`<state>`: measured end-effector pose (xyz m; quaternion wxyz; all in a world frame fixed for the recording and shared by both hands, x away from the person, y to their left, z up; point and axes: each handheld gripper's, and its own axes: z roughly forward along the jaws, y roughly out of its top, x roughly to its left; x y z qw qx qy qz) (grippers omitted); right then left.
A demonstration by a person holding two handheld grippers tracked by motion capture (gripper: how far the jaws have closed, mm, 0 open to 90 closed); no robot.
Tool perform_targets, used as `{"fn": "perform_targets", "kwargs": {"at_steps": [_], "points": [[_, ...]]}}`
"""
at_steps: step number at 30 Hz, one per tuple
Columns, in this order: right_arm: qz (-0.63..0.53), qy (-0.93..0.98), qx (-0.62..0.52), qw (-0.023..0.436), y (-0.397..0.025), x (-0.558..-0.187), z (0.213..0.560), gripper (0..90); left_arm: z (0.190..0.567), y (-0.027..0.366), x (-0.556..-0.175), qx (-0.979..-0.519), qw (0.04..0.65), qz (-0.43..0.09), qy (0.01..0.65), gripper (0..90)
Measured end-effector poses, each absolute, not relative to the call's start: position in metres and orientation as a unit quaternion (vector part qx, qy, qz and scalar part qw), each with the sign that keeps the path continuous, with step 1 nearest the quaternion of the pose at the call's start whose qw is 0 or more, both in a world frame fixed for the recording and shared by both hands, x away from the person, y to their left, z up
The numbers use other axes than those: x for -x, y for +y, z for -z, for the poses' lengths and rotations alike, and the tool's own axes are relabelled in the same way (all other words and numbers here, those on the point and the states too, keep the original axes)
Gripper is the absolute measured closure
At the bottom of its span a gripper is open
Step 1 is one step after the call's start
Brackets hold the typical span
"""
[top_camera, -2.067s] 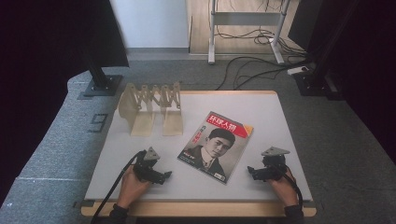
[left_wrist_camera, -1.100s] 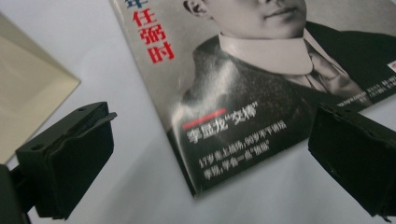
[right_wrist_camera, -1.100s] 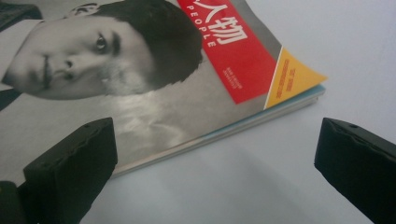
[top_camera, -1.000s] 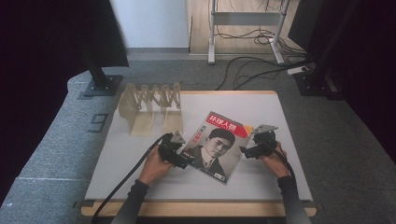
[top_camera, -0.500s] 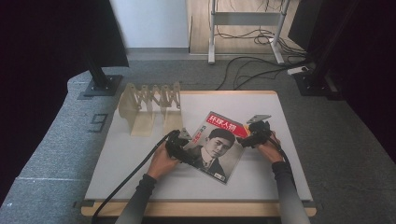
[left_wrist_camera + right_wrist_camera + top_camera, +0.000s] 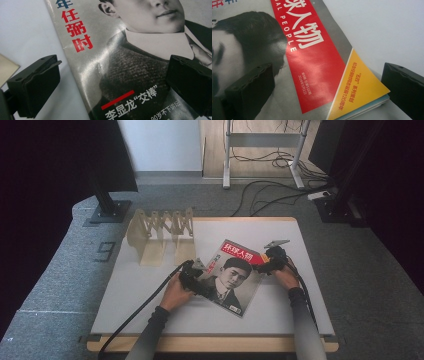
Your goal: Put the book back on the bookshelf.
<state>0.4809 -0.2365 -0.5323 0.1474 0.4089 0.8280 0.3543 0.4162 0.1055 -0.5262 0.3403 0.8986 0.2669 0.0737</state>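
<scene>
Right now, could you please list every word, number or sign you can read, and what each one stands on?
"SAL PEOPLE", part of a longer title: magazine red band.
"任弼时": magazine cover, red characters.
"李显龙“交棒”": magazine cover, white print.
"9": grey floor mat left of the table.
Yellow corner print and small date lines: too small to read reliably.

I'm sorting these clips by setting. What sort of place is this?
Probably a lab or recording studio, not a home: a lone white table on grey carpet, black stands at its sides, and loose cables on the floor behind. On the table lie a magazine and a wooden rack.
</scene>
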Motion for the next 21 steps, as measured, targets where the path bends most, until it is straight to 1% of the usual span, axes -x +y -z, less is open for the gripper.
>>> {"fn": "perform_targets", "kwargs": {"at_steps": [2,6,12,17,21], "points": [[-0.354,0.831,-0.405,0.143,-0.237,-0.481,0.531,1.4,0.527,0.105,-0.416,-0.898,0.343,-0.076,0.266,0.0],[-0.354,0.831,-0.405,0.144,-0.237,-0.48,0.531,1.7,0.527,0.103,-0.413,-0.9,0.343,-0.072,0.258,0.0],[-0.345,0.836,-0.402,0.14,-0.236,-0.477,0.53,1.5,0.528,0.102,-0.408,-0.897,0.348,-0.076,0.262,0.0],[-0.339,0.843,-0.395,0.136,-0.235,-0.471,0.529,1.2,0.528,0.101,-0.398,-0.897,0.347,-0.076,0.264,0.0],[-0.335,0.848,-0.385,0.142,-0.234,-0.459,0.527,1.5,0.528,0.102,-0.384,-0.899,0.348,-0.075,0.256,0.0]]}}
